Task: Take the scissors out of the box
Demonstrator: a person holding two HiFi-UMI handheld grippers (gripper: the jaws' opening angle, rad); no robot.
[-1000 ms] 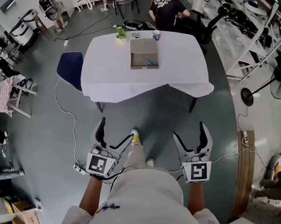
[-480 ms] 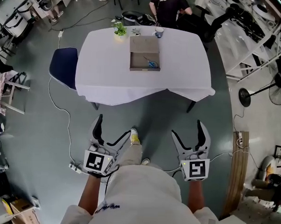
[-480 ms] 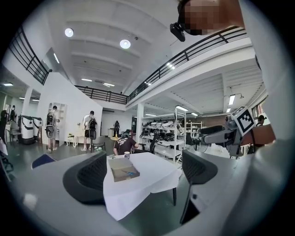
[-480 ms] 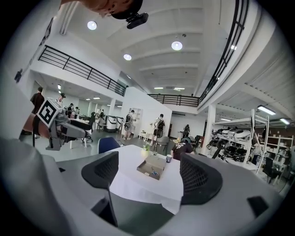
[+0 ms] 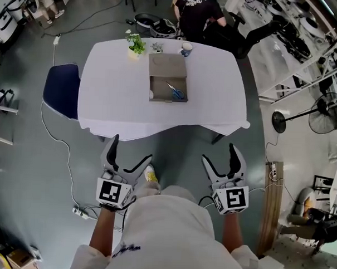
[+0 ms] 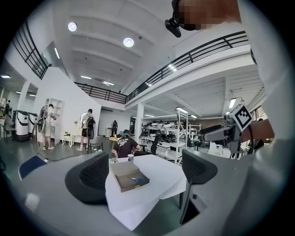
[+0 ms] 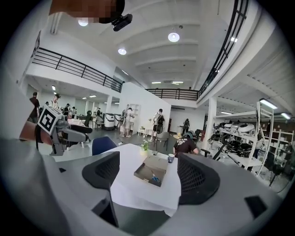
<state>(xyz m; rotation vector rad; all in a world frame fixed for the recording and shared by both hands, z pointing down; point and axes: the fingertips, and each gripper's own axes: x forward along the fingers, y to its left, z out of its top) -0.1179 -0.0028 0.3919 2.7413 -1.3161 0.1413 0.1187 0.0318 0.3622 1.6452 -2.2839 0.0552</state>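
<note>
A flat brown box (image 5: pixel 167 77) lies open on the white-clothed table (image 5: pixel 109 95), its lid folded back toward the far side. Blue-handled scissors (image 5: pixel 175 91) rest inside its near right part; they also show in the left gripper view as scissors (image 6: pixel 136 179) and in the right gripper view as scissors (image 7: pixel 155 177). My left gripper (image 5: pixel 126 154) and right gripper (image 5: pixel 220 157) are both open and empty. They hang well short of the table, over the grey floor, in front of my body.
A small potted plant (image 5: pixel 135 45) and a cup (image 5: pixel 186 48) stand at the table's far edge. A blue chair (image 5: pixel 61 90) is at the table's left. A person in black (image 5: pixel 199 10) sits beyond the table. Shelving (image 5: pixel 306 48) and a fan (image 5: pixel 327 113) stand to the right.
The table and box have drawn nearer and lower in the head view as I walk toward them. Both grippers stay open and keep their place in front of me.
</note>
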